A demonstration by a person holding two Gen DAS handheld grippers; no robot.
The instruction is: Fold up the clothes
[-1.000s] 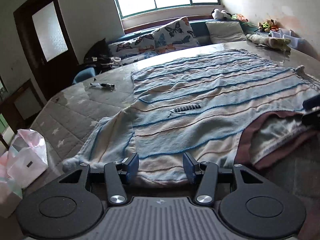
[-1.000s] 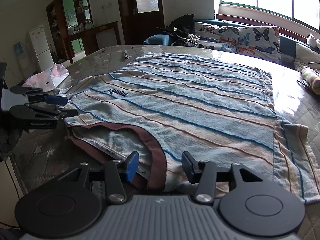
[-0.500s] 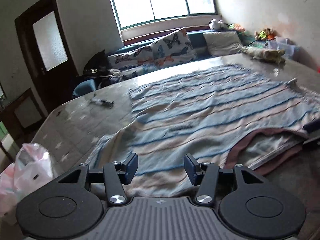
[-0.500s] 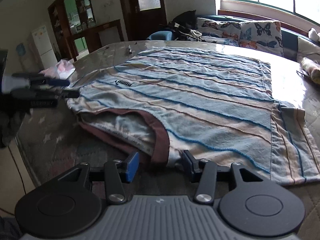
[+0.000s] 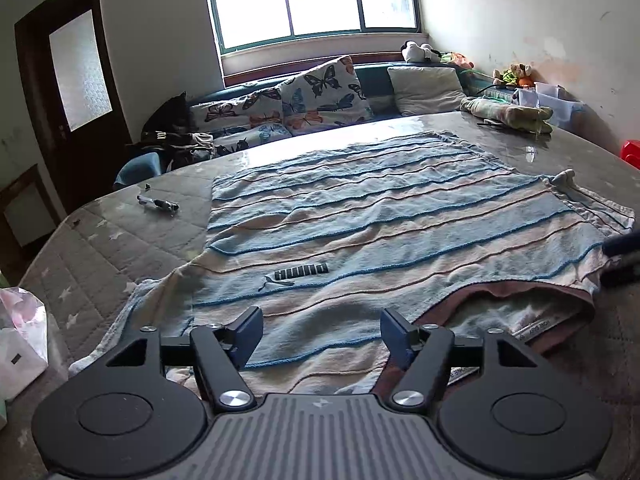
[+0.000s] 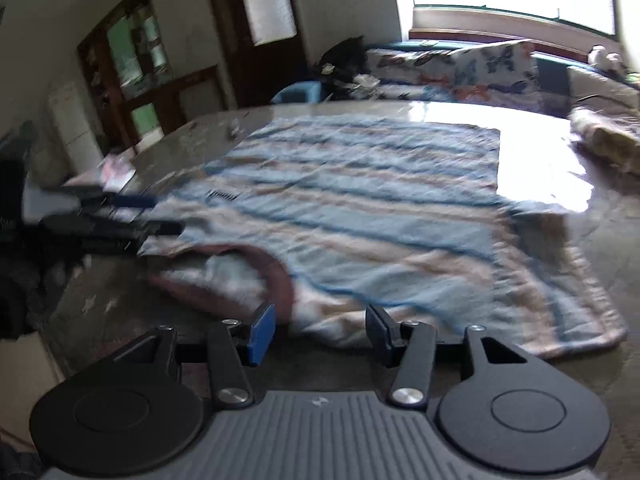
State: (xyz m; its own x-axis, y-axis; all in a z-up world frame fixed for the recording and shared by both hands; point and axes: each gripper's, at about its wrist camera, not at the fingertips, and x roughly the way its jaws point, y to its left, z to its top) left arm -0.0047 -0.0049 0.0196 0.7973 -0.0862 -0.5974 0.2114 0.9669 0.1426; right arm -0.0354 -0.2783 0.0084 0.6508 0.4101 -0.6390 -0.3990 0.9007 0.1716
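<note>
Left wrist view: striped shirt [image 5: 380, 220] spread flat on tabletop [image 5: 100, 240], ahead of left hand-held gripper [image 5: 320, 330], now nearer the shoulder; right hand-held gripper [image 6: 320, 330] pulled back. Both spread, empty; unfolded.

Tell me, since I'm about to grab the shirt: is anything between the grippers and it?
Nothing visible. The left gripper and right gripper are open right at the striped shirt's near edge.

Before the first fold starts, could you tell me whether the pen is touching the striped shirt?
Apart. The left wrist view shows the pen lying on the table, with bare quilted cover between it and the striped shirt.
</note>
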